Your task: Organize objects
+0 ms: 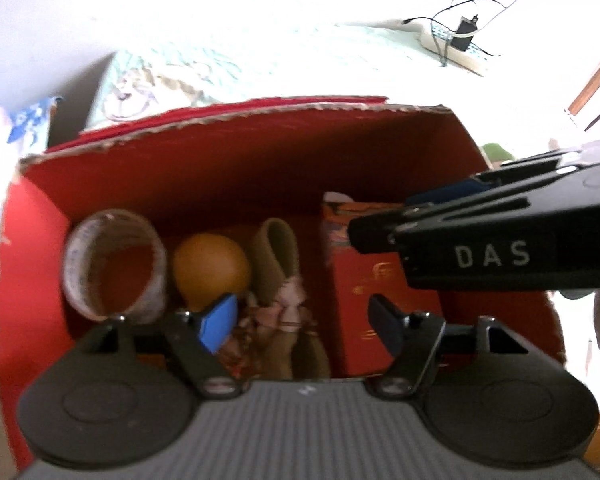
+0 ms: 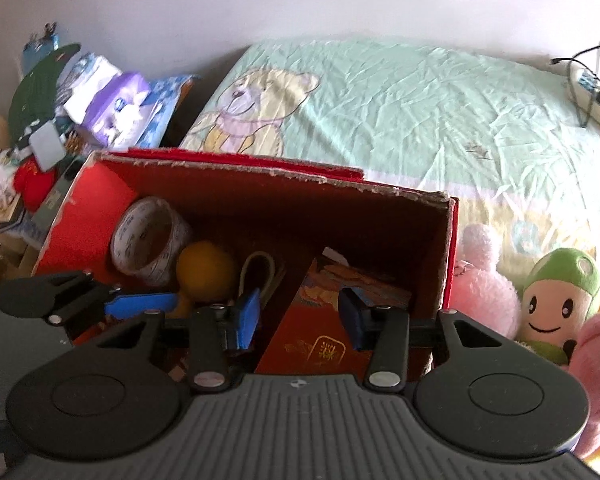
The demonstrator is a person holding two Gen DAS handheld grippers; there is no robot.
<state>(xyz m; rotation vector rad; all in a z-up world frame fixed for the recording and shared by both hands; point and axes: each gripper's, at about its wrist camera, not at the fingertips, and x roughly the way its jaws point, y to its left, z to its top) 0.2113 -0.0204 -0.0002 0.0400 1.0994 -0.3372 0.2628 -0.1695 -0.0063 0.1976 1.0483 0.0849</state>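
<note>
Both claws, left claw (image 1: pixel 302 322) and right claw (image 2: pixel 297 316), hang parted and empty over the red box (image 2: pixel 448 248) (plush toys (image 2: pixel 556 304) wait on the bed beyond its right wall, nearer the right claw).

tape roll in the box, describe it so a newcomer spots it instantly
Find the open red cardboard box at the edge of the bed with the mint-green bear-print sheet. In its far left corner a translucent whitish roll of packing tape lies tilted. It alone is a hollow ring, beside a solid orange ball.
</note>
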